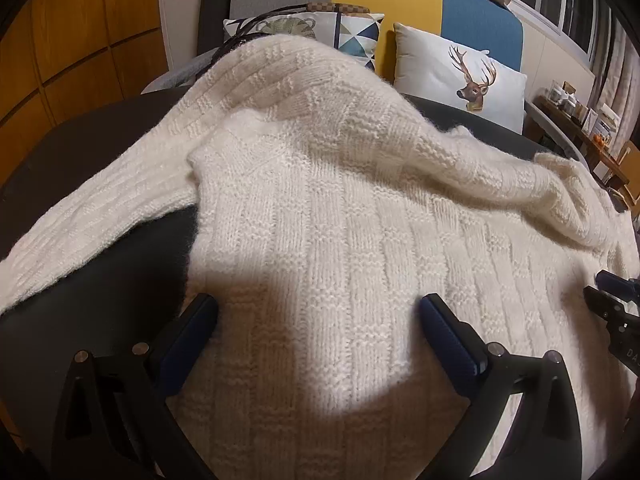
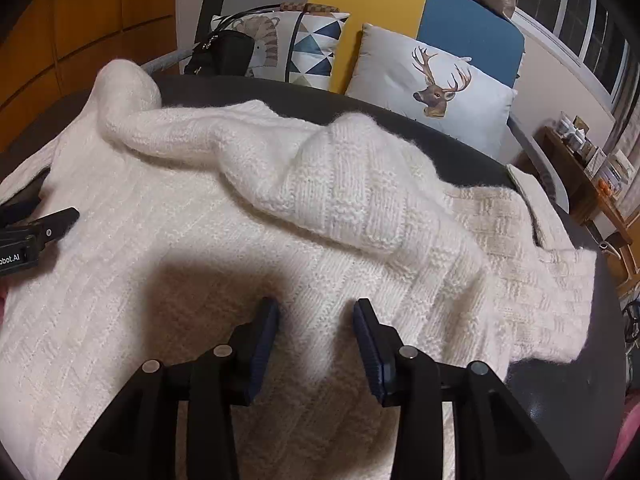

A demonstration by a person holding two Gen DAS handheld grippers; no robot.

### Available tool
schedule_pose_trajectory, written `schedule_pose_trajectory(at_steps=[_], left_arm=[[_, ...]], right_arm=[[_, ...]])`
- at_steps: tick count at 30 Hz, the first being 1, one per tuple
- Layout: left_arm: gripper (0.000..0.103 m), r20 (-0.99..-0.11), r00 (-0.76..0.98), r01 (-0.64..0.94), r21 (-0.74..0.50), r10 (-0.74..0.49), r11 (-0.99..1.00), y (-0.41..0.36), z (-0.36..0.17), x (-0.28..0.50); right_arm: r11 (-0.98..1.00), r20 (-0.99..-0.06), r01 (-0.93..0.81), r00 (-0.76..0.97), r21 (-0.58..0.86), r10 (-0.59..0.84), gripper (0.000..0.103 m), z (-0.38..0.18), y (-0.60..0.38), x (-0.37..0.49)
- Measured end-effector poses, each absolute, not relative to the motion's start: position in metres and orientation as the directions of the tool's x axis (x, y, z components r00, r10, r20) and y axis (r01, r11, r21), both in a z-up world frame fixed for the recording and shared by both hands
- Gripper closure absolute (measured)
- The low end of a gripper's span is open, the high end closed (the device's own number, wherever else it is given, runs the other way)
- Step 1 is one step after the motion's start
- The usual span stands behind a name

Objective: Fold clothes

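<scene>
Sweater (image 1: 320, 220) lies spread across my dark tabletop (image 1: 100, 152), one sleeve reaching its left edge, the other folded over the body. Left tool (image 1: 319, 312) gapes wide, empty; right tool (image 2: 316, 316) stands part-open, gripping nothing.

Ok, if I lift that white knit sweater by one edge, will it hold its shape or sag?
Probably sag: the sweater already slumps in soft humps where a sleeve is folded over it. The chunky, fuzzy knit looks bulky, so likely fairly heavy for cloth. It should grip rather than slip on the dark table, so pushing may bunch it.
</scene>
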State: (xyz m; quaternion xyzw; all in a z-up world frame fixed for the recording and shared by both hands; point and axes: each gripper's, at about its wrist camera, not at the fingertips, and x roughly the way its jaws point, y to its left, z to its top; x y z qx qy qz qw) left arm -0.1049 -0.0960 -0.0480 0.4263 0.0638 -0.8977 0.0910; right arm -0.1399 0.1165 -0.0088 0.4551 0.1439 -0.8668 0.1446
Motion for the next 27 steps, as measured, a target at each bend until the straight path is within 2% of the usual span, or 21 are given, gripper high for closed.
schedule_pose_trajectory(at_steps=[2,4,7,10,12,18,21,23,24,27], left_arm=[[0.001,-0.777,-0.621,0.218,-0.039,-0.108,-0.975,-0.096,-0.048,-0.104],[0.001,-0.776,-0.622,0.219,-0.039,-0.108,-0.975,-0.097,-0.051,-0.104],[0.001,-0.775,-0.623,0.22,-0.042,-0.107,-0.975,-0.096,-0.053,-0.104],[0.001,-0.775,-0.623,0.219,-0.045,-0.104,-0.975,-0.097,-0.055,-0.103],[0.001,-0.775,-0.624,0.219,-0.047,-0.103,-0.975,-0.098,-0.057,-0.104],[0.001,-0.774,-0.625,0.221,-0.05,-0.102,-0.974,-0.097,-0.057,-0.103],[0.001,-0.773,-0.626,0.223,-0.05,-0.104,-0.973,-0.096,-0.056,-0.103],[0.001,-0.773,-0.626,0.224,-0.051,-0.104,-0.973,-0.096,-0.056,-0.103],[0.001,-0.773,-0.626,0.224,-0.051,-0.103,-0.973,-0.096,-0.056,-0.103],[0.001,-0.773,-0.627,0.225,-0.057,-0.1,-0.973,-0.095,-0.056,-0.103]], right_arm=[[-0.922,-0.83,0.377,-0.54,-0.092,-0.138,0.063,0.002,0.119,-0.142],[-0.936,-0.776,0.35,-0.601,-0.041,-0.191,0.063,0.022,0.126,-0.142],[-0.949,-0.736,0.314,-0.647,-0.02,-0.199,0.063,0.036,0.131,-0.153],[-0.948,-0.775,0.31,-0.615,-0.069,-0.144,0.063,0.022,0.129,-0.173],[-0.947,-0.845,0.308,-0.527,-0.086,-0.095,0.063,-0.003,0.131,-0.185],[-0.95,-0.854,0.301,-0.468,0.086,-0.226,0.063,0.013,0.154,-0.186],[-0.915,-0.763,0.359,-0.534,0.184,-0.363,0.063,0.056,0.144,-0.189],[-0.896,-0.745,0.381,-0.524,0.229,-0.413,0.063,0.071,0.131,-0.205],[-0.892,-0.756,0.384,-0.503,0.238,-0.418,0.063,0.072,0.122,-0.217],[-0.914,-0.868,0.369,-0.383,0.17,-0.316,0.064,0.05,0.086,-0.262]])
